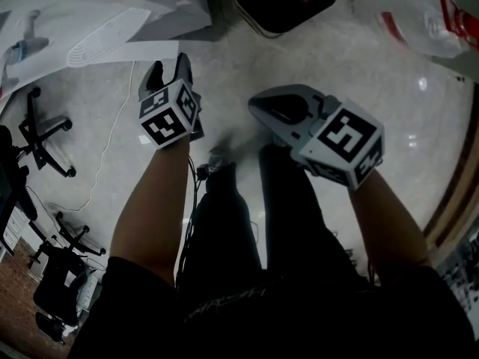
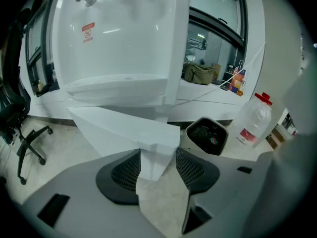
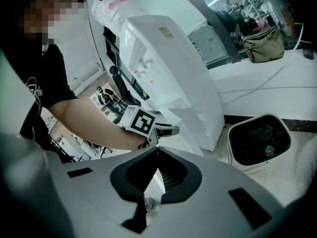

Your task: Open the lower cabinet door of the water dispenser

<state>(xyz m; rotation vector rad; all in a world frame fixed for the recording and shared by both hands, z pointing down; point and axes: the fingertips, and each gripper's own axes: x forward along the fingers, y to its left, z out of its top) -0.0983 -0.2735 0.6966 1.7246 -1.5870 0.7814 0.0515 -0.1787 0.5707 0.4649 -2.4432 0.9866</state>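
Pale floor (image 1: pixel 247 73) — cabinet door (image 2: pixel 124 128) juts toward left gripper (image 2: pixel 157 156).

Dispenser (image 2: pixel 124 48) top off-frame (upper edge)

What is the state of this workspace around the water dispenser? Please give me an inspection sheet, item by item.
Surface: pale, polished floor.
Job's things: water dispenser stands upright; its lower cabinet door is swung open.
Clutter: bin and water bottle on the floor beside the dispenser.
Grippers: left claw appears closed on the door's free edge; right claw is shut and empty, held over the floor.
Cables: thin white cable across the floor; dark cables by the person's legs.
Surroundings: office chairs to one side; olive bag on the ledge behind.
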